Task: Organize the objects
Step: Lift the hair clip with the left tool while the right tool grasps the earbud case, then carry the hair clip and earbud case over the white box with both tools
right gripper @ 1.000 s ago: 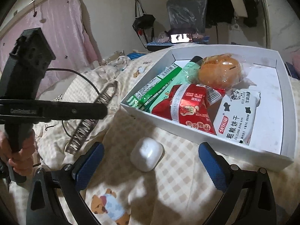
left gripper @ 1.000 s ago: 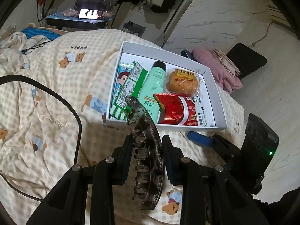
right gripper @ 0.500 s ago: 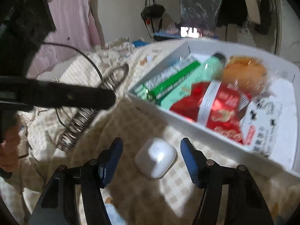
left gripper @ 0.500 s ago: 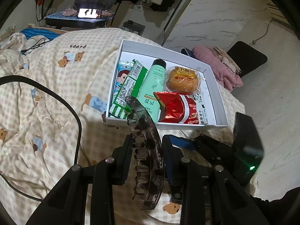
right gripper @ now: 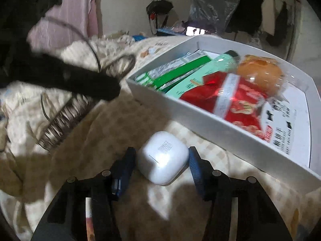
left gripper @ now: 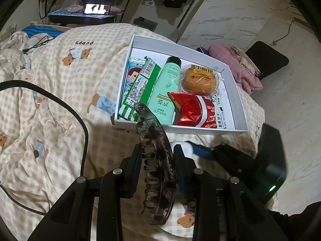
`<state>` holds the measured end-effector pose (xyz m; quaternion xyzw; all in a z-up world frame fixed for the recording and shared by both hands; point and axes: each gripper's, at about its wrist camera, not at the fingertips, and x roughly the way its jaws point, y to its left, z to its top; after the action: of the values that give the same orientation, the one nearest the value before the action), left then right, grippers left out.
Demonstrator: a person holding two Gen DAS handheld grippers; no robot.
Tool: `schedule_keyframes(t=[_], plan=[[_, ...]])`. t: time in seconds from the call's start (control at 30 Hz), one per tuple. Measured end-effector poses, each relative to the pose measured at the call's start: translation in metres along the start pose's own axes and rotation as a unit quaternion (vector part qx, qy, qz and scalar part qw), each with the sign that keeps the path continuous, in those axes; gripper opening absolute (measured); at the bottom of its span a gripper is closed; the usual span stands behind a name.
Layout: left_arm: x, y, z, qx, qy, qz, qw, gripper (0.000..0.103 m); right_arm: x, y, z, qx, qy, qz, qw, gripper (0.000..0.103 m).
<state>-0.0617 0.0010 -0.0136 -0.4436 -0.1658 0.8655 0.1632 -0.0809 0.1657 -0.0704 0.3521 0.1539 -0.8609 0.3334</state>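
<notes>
My left gripper is shut on a dark translucent hair claw clip and holds it above the bed, just short of the white box. The box holds green cartons, a mint tube, a red snack pack, a wrapped bun and a white biscuit packet. My right gripper has closed around a white earbud case lying on the checked bedspread beside the box wall; its blue pads touch the case's sides.
A black cable loops over the bedspread at left. A pink towel and a black pad lie on the floor beyond the bed. A lit phone stands on a desk at the back.
My right gripper has moved forward and narrowed from wide open until its pads meet the earbud case. The left gripper with the hair clip has barely moved.
</notes>
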Motion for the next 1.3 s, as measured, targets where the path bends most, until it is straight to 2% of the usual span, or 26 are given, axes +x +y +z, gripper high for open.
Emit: schedule_keyframes(t=[0.3,0.37,0.47,0.6,0.67,0.73,0.97,1.3], plan=[[0.008,-0.012,-0.007,0.021,0.007,-0.013,0.9997,0.035,-0.044,-0.031,0.006,0.086,-0.023,0.075,0.993,0.055],[0.007,-0.017,-0.008,0.035,0.002,-0.007,0.9993,0.035,-0.053,-0.033,-0.002,0.109,-0.024,0.097,0.989,0.055],[0.010,-0.023,-0.010,0.052,0.007,0.000,0.9986,0.035,-0.067,-0.034,-0.016,0.124,-0.036,0.107,0.986,0.055],[0.021,-0.018,-0.011,0.043,0.030,0.016,0.9985,0.035,-0.065,-0.032,-0.025,0.135,-0.036,0.126,0.982,0.055],[0.026,-0.012,-0.012,0.030,0.042,0.015,0.9986,0.035,-0.062,-0.032,-0.026,0.137,-0.032,0.129,0.982,0.055],[0.027,-0.010,-0.014,0.028,0.043,-0.005,0.9987,0.035,-0.061,-0.031,-0.029,0.134,-0.030,0.129,0.982,0.055],[0.021,-0.022,-0.018,0.059,0.026,-0.035,0.9973,0.035,-0.056,-0.030,-0.031,0.133,-0.025,0.134,0.982,0.055],[0.016,-0.020,-0.010,0.035,0.032,-0.073,0.9962,0.035,-0.064,-0.035,-0.030,0.136,-0.037,0.140,0.980,0.055]])
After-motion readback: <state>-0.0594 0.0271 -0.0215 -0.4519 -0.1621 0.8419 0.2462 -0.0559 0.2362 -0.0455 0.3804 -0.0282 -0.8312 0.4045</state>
